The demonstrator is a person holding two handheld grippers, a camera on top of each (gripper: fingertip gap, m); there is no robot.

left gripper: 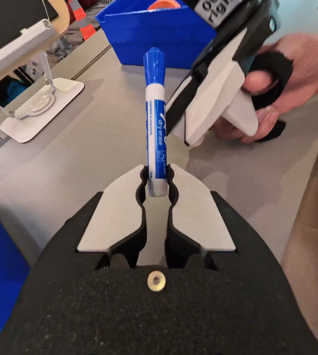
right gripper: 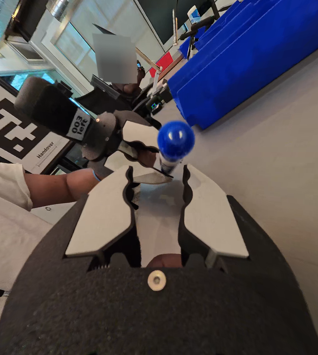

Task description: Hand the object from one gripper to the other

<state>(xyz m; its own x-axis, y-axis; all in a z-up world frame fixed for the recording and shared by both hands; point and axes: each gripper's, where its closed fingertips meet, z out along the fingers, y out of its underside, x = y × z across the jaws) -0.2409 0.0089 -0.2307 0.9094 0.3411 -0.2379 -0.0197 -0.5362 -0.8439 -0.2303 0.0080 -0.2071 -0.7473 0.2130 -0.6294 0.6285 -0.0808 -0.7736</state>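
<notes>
Marker cap blurred; its barrel mostly hidden.

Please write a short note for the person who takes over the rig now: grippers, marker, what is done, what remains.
Left gripper: shut on the blue marker, gripping its white end, cap pointing away, above the grey table.
Right gripper: open, empty, aimed at the marker's cap end, not touching it.
Done: marker lifted and presented.
Left: bring the right fingers around the barrel, close them, then open the left gripper.

Marker between jaws — bin behind
</notes>
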